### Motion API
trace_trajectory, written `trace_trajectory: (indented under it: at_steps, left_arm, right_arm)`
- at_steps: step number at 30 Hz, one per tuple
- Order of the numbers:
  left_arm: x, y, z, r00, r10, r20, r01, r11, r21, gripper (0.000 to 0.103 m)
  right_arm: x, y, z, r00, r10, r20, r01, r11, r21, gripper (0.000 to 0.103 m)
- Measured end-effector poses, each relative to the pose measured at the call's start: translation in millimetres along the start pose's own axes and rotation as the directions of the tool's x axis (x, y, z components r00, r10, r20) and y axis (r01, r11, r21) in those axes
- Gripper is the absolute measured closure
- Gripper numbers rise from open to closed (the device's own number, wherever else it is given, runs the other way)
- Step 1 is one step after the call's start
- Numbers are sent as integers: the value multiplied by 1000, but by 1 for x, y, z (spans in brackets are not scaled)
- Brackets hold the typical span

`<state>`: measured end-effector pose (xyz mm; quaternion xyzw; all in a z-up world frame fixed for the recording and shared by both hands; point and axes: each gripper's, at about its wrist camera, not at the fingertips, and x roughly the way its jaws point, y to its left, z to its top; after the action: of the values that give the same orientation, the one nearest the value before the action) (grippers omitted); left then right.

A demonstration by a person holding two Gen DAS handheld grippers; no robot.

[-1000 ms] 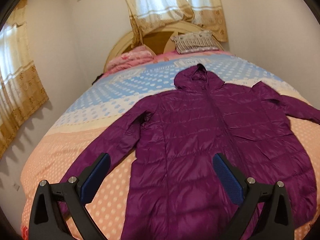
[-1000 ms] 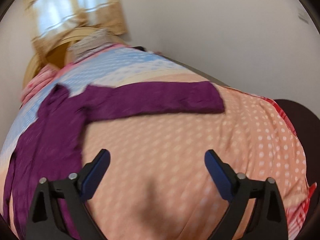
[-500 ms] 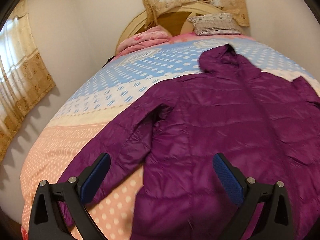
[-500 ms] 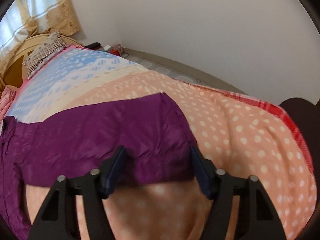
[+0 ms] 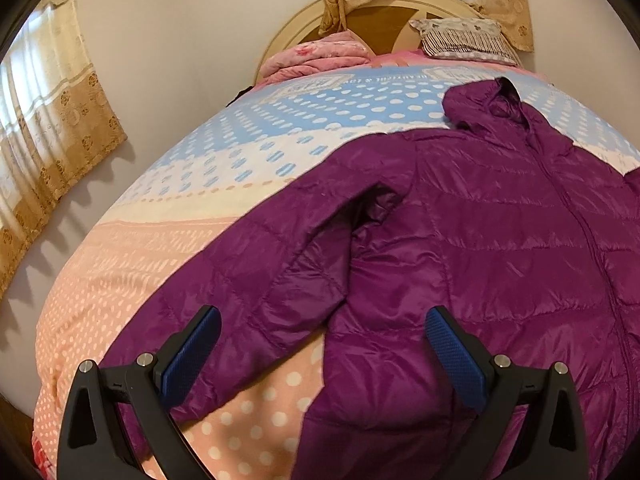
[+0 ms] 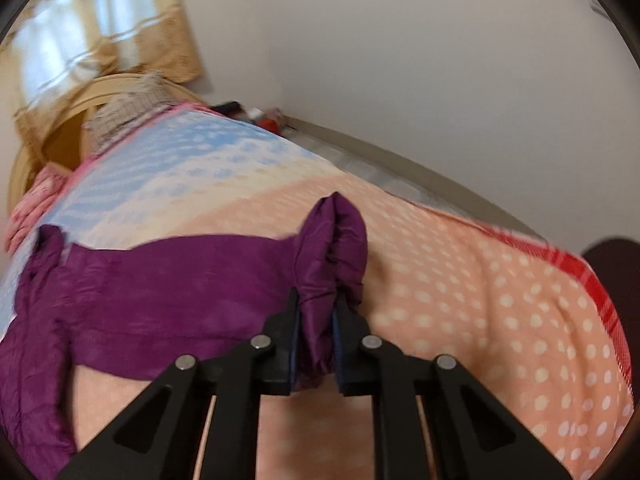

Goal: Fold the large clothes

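- Left wrist view: purple hooded puffer jacket (image 5: 500, 248) lies spread flat, front up, on the dotted bedspread (image 5: 168, 248), filling centre and right of the frame, hood toward the upper right.
- Left gripper (image 5: 320, 344), lower centre: jaws wide apart, nothing between them, poised over the near sleeve (image 5: 248, 280) and the jacket's side edge.
- Right wrist view: right gripper (image 6: 314, 344), lower centre: jaws pinched together on the cuff end of the far sleeve (image 6: 332, 248), which bunches up into a raised lump above the fingers.
- Handling, judged: light, soft and compressible quilting; shell looks glossy, likely slippery, so folds may slide or spring back. Best holds are cuffs, hem corners and shoulder seams, where fabric gathers.
- Only the left view shows the whole body, zip line, hood, pink bedding (image 5: 316, 56) and striped pillow (image 5: 464, 38) at upper centre.
- Only the right view shows the gripped cuff, the bed's red-checked edge (image 6: 592, 280) at right, and clutter by the wall at centre top.
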<state>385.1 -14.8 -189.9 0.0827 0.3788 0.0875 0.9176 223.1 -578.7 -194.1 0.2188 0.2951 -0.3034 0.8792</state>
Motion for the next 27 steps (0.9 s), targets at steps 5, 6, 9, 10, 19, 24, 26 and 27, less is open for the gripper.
trace_trajectory:
  at_steps: [5, 6, 9, 10, 19, 24, 26, 27]
  left_arm:
    - [-7, 7, 3, 999, 20, 26, -20, 1000, -1, 1]
    - [-8, 7, 3, 999, 20, 30, -20, 1000, -1, 1]
    - [-9, 11, 4, 999, 17, 33, -16, 1000, -15, 1]
    - [-9, 13, 4, 999, 15, 32, -14, 1000, -20, 1]
    - [-16, 27, 10, 999, -17, 49, 20, 999, -49, 1]
    - [-14, 32, 9, 999, -21, 45, 24, 998, -59, 1]
    - [-12, 33, 8, 999, -14, 40, 17, 998, -58, 1]
    - [-11, 33, 8, 999, -12, 36, 14, 998, -58, 1]
  right_arm:
    - [-29, 75, 4, 993, 103, 58, -94, 986, -141, 88]
    - [-34, 91, 3, 990, 124, 60, -112, 979, -170, 88]
    - [-45, 147, -7, 980, 189, 59, -167, 948, -272, 88]
    - [-46, 164, -11, 976, 210, 51, -186, 935, -303, 88]
    - [-53, 281, -75, 941, 337, -15, -296, 804, -516, 88]
    - [-45, 328, -114, 925, 373, -77, -348, 744, -570, 88]
    - [-41, 343, -131, 918, 381, -108, -367, 718, -592, 88]
    - [-38, 351, -139, 915, 385, -124, -378, 703, -602, 88]
